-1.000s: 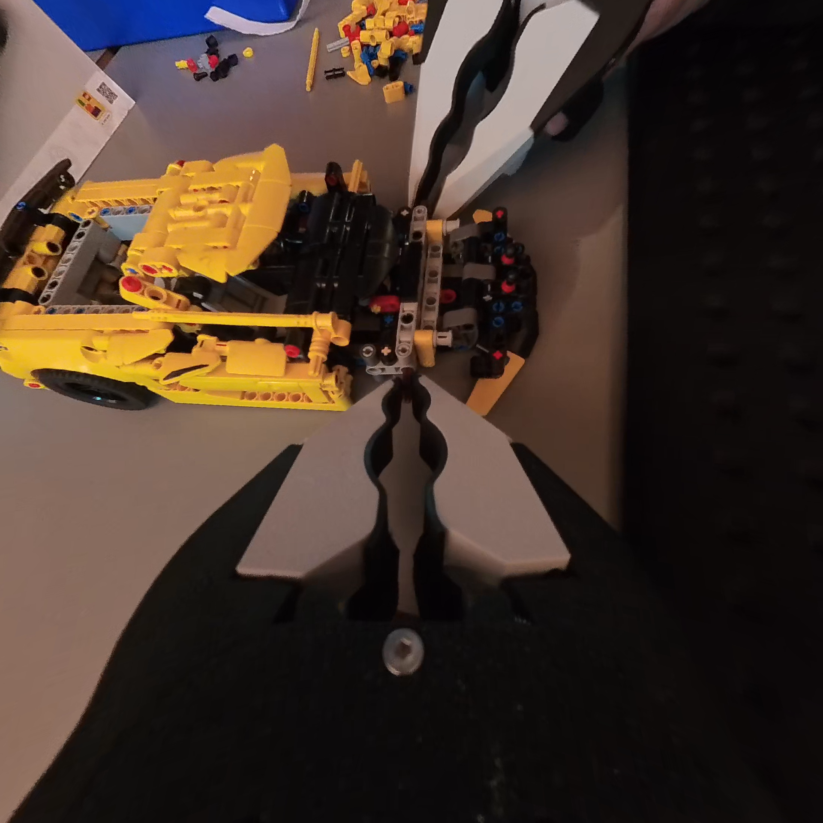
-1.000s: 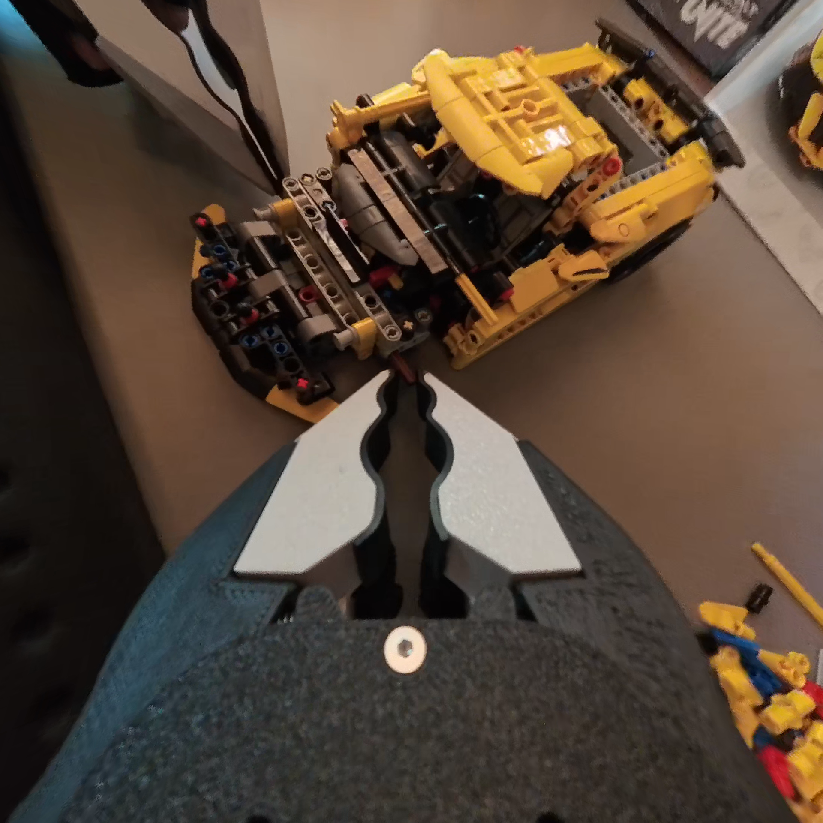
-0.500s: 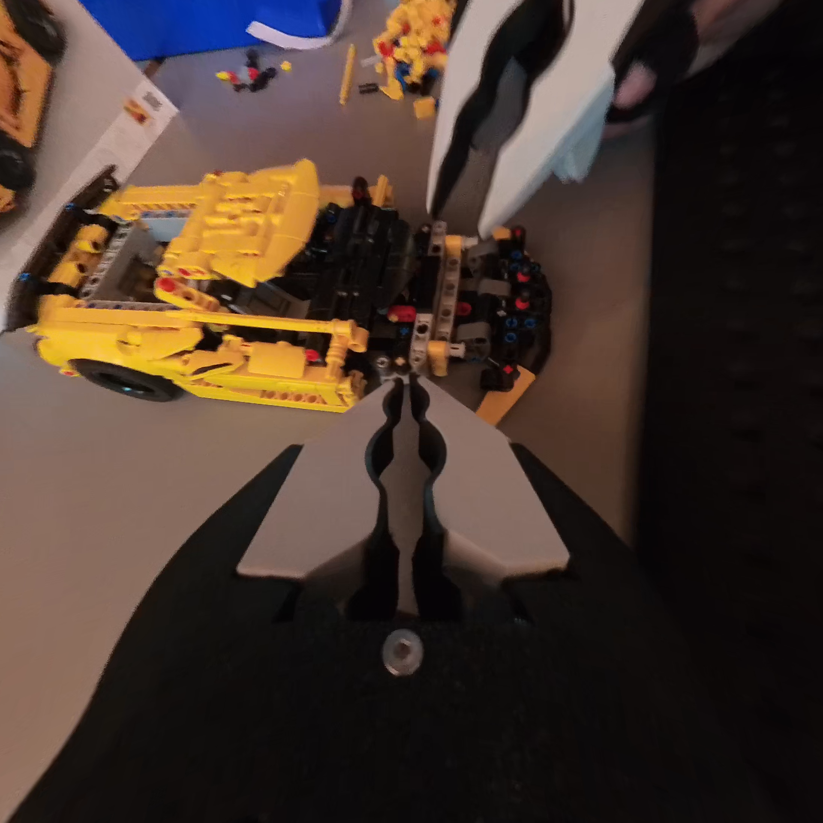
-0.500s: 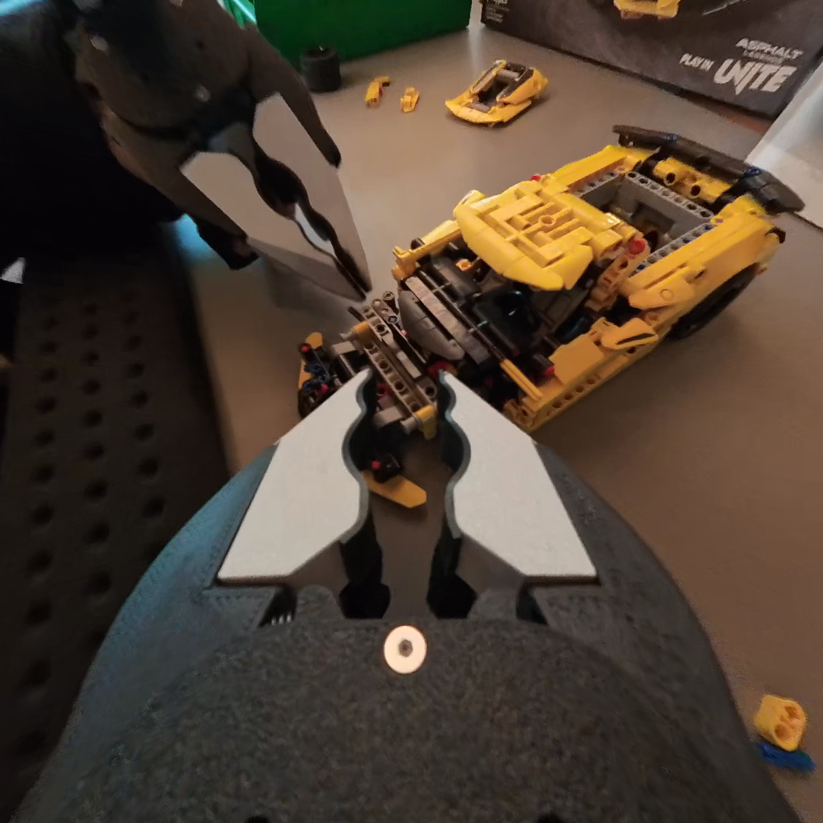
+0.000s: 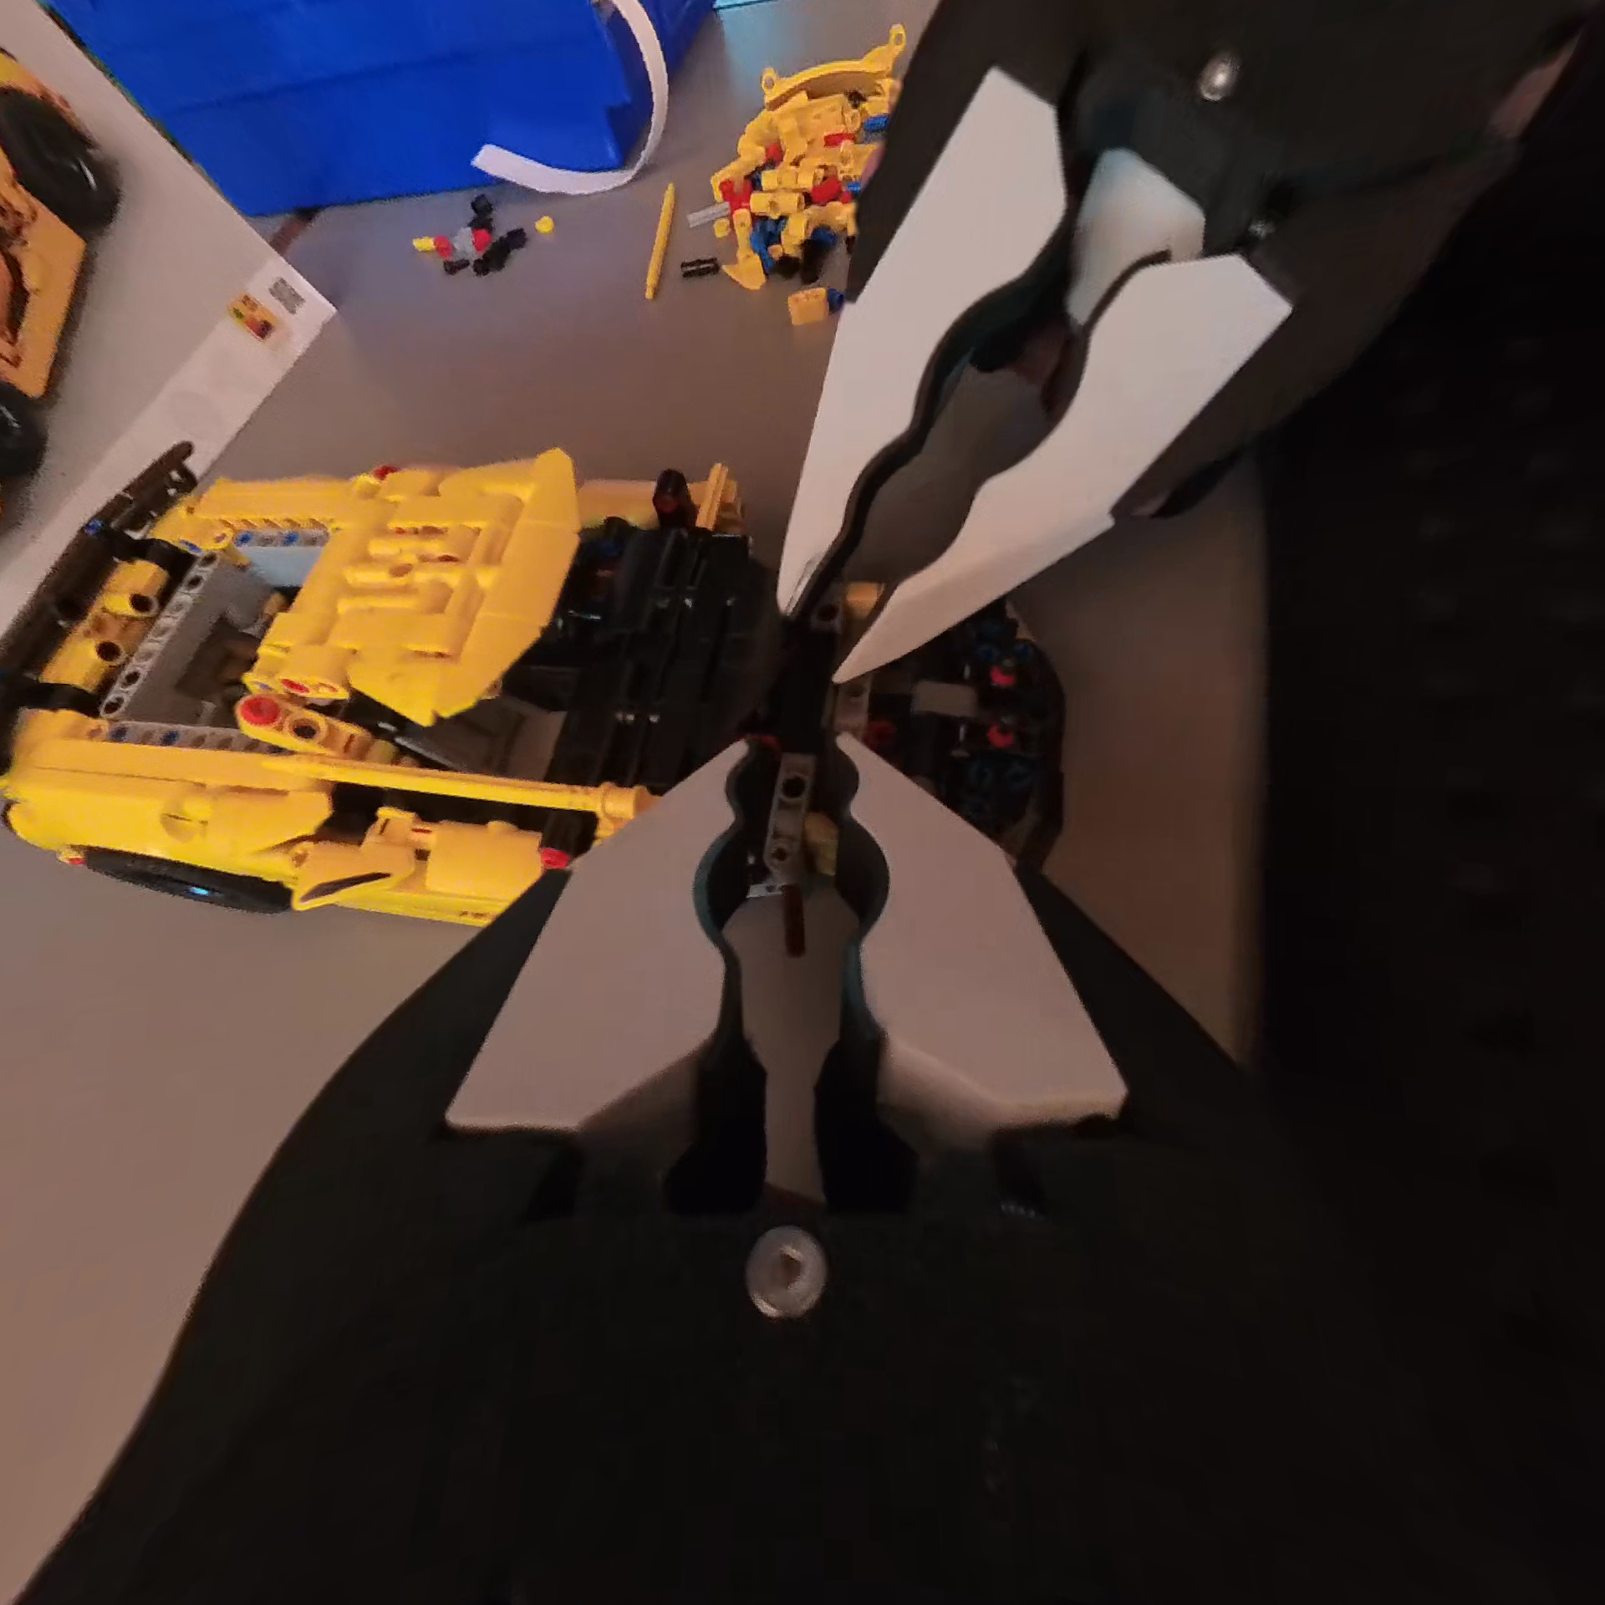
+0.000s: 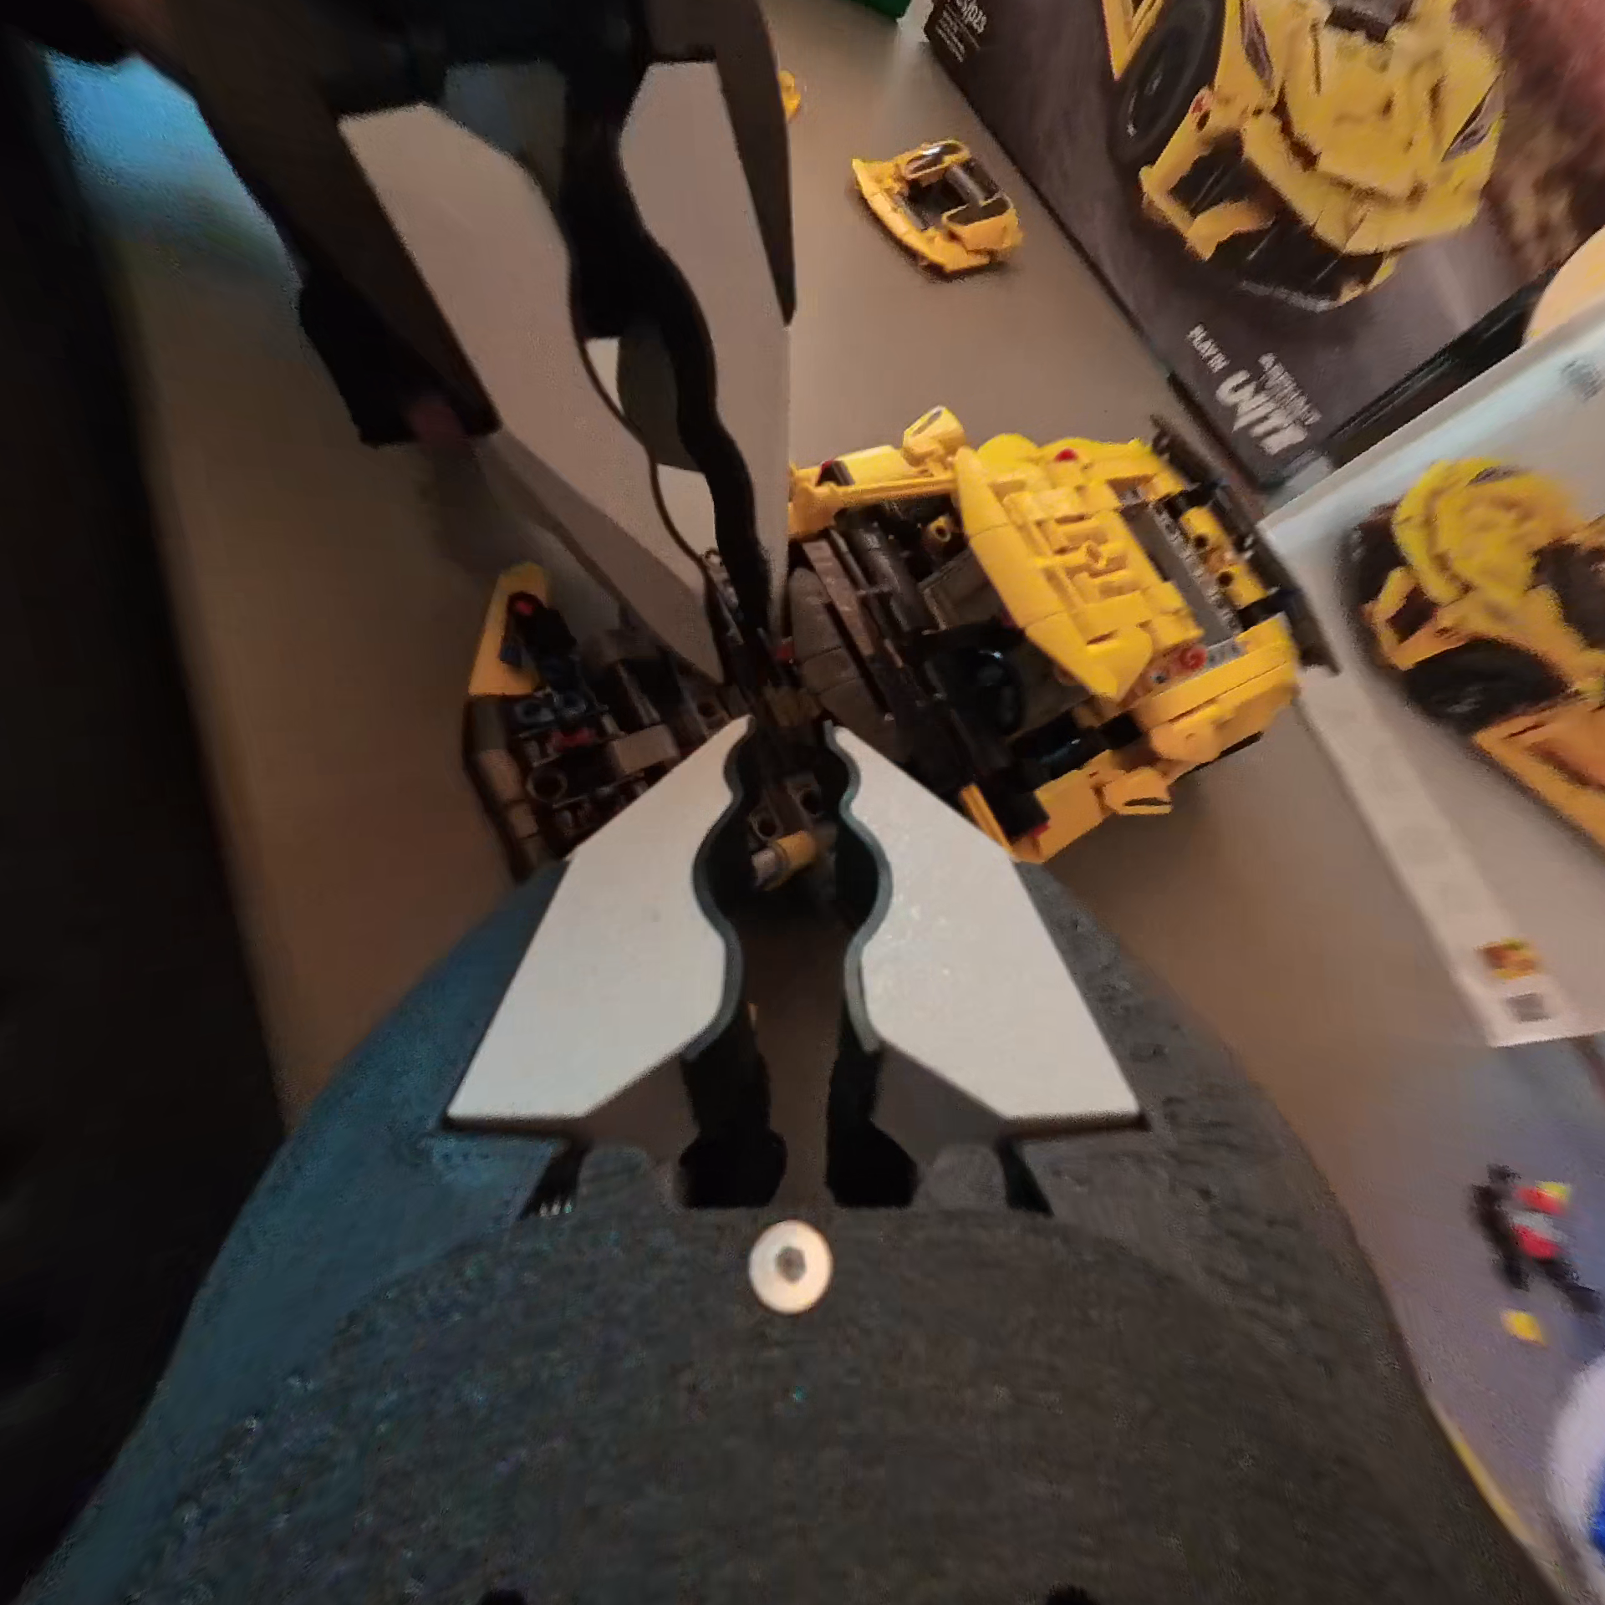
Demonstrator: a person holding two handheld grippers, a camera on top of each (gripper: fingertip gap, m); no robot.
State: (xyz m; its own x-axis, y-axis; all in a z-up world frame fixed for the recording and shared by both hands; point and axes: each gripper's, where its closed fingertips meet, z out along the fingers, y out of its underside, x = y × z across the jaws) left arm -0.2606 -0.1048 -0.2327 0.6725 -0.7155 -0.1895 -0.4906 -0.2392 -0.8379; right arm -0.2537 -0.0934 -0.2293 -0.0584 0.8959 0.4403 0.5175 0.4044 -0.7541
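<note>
Two grippers meet over a yellow brick-built car (image 5: 365,686) on the grey bench (image 5: 217,1042).

Left gripper (image 5: 792,749) and right gripper (image 6: 786,734) both straddle its grey studded beam (image 5: 789,812), jaws parted, whether gripping it unclear; loose bricks (image 5: 795,195) lie beyond.

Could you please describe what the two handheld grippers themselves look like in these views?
Both look alike. The left gripper has two flat, pale grey, wedge-shaped fingers with wavy dark inner edges, set in a black, grainy-textured body with a silver screw at its centre. The right gripper has the same pale fingers, textured black body and silver screw. No cables or markings show.
</note>
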